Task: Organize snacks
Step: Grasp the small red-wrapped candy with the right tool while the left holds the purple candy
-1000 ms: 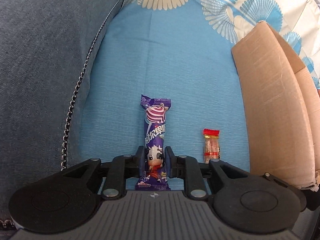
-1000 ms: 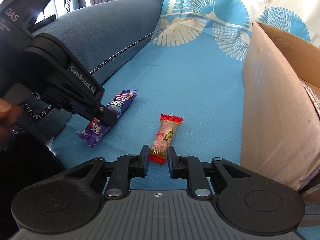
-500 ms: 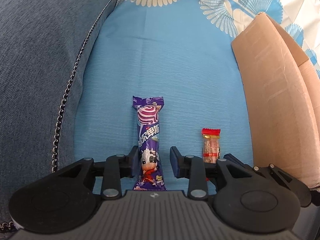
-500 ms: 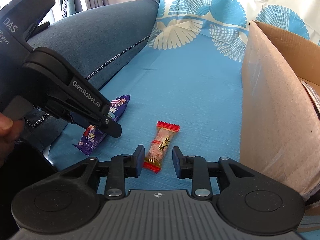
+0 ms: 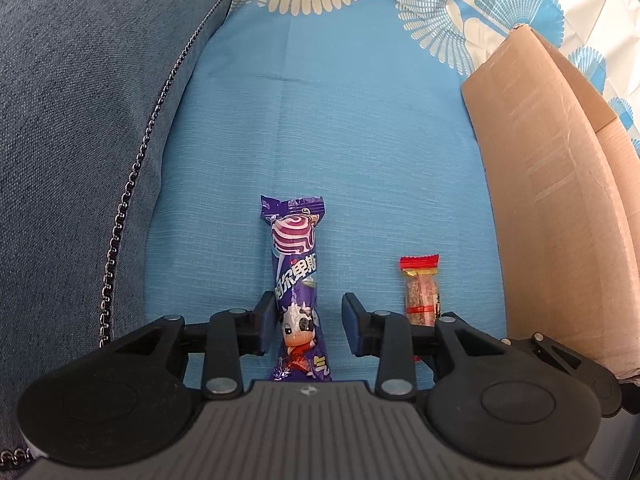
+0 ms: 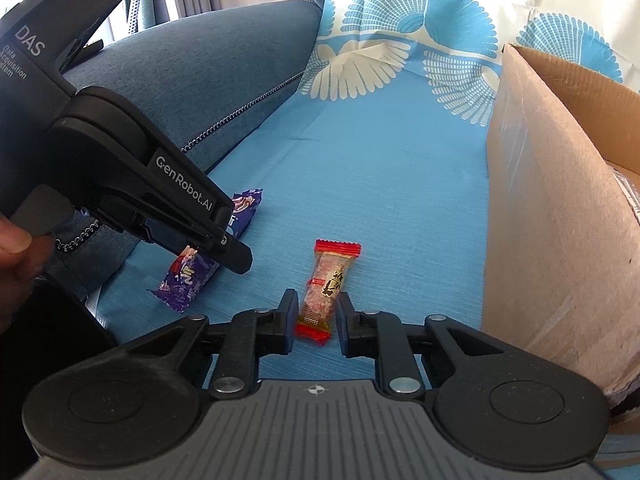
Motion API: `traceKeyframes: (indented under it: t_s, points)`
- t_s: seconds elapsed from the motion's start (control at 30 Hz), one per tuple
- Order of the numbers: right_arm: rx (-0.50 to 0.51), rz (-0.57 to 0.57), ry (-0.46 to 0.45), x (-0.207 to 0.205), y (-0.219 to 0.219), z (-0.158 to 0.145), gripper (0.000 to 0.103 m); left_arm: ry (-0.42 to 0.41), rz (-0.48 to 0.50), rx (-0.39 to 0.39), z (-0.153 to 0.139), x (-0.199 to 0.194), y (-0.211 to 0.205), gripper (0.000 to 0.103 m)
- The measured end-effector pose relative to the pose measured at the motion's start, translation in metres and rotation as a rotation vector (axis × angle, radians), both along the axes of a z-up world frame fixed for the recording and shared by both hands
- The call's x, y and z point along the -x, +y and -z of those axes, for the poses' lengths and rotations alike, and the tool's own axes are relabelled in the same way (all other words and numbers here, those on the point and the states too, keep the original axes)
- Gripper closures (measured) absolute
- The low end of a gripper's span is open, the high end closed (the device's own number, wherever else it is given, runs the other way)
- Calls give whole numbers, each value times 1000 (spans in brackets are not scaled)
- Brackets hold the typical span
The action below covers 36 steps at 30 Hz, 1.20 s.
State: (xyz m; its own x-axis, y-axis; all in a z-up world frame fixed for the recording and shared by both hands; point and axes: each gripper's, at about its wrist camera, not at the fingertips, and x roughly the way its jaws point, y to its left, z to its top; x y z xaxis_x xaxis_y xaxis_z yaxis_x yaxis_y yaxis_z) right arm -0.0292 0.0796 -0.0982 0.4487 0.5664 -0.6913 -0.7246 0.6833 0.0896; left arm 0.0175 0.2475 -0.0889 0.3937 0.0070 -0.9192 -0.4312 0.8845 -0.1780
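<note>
A purple lollipop packet [image 5: 294, 248] lies lengthwise on the blue cloth [image 5: 360, 140]. My left gripper [image 5: 308, 304] stands open astride the packet's lower end, its left pad beside the wrapper and a gap on the right. A small red-ended candy [image 6: 332, 268] lies to the right of the packet. My right gripper [image 6: 318, 300] is closing on the candy's near half, and both pads touch its sides. In the right wrist view the left gripper's fingers [image 6: 236, 256] hang over the purple packet [image 6: 188, 280].
An open cardboard box [image 6: 552, 220] stands close on the right, its wall right beside the candy. A blue-grey sofa cushion [image 5: 80, 120] with a metal chain [image 5: 132, 184] borders the left. A hand [image 6: 16, 248] holds the left gripper's trigger.
The left jaws spread apart and let go of the purple packet. The right jaws opened, slid forward around the red candy, then narrowed onto it.
</note>
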Motion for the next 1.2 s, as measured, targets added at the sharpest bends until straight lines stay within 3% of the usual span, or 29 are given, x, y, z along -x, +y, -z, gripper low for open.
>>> traceKeyframes:
  t_s: [0.97,1.2]
  points:
    - [2,-2,-6,1,-1,-1,83,2,23,-21,-2,-1,-1,64]
    - [5,-4,-12,2,0,-2,83,0,18,-28,-1,-1,-1,71]
